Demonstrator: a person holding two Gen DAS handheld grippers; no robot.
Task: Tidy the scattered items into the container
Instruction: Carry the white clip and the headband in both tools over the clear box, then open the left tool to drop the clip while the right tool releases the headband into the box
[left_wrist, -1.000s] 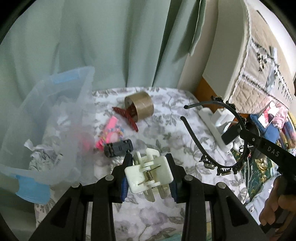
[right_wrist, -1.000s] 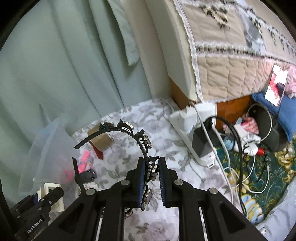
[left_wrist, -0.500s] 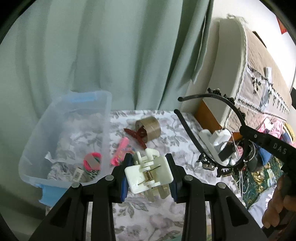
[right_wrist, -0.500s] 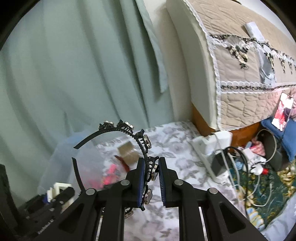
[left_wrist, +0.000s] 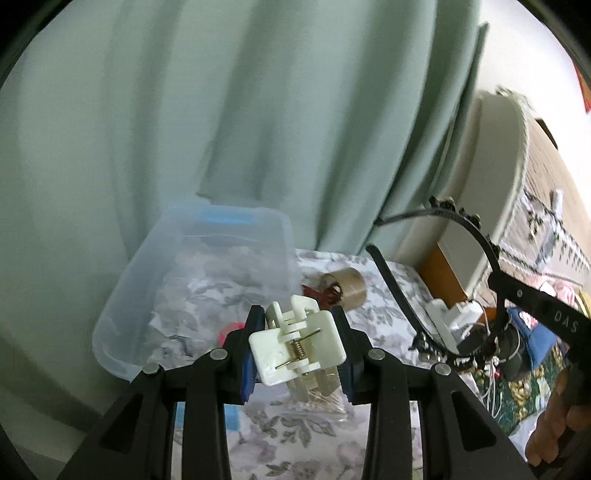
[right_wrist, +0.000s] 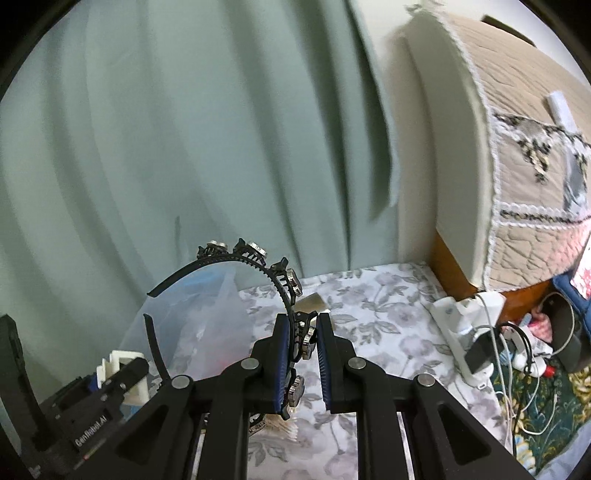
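My left gripper (left_wrist: 297, 355) is shut on a white spring clip (left_wrist: 297, 350) and holds it high above the table, in front of a clear plastic bin (left_wrist: 207, 266) with blue handles. My right gripper (right_wrist: 302, 343) is shut on a black jewelled headband (right_wrist: 258, 266), held up in the air; the headband also shows at the right of the left wrist view (left_wrist: 476, 236). A brown tape roll (left_wrist: 345, 286) and a dark red hair clip (left_wrist: 321, 293) lie on the floral cloth beside the bin. The left gripper with the clip shows at lower left of the right wrist view (right_wrist: 122, 373).
A green curtain (left_wrist: 258, 129) hangs behind the table. A white power strip with chargers and cables (right_wrist: 476, 332) lies at the right edge. A quilt-covered headboard (right_wrist: 517, 166) stands at the right. The bin holds paper and a pink item (left_wrist: 229, 330).
Both grippers have risen and pulled back, each still holding its item. The bin and table items now look smaller and farther below; the pink items and black clip are hidden behind my left gripper.
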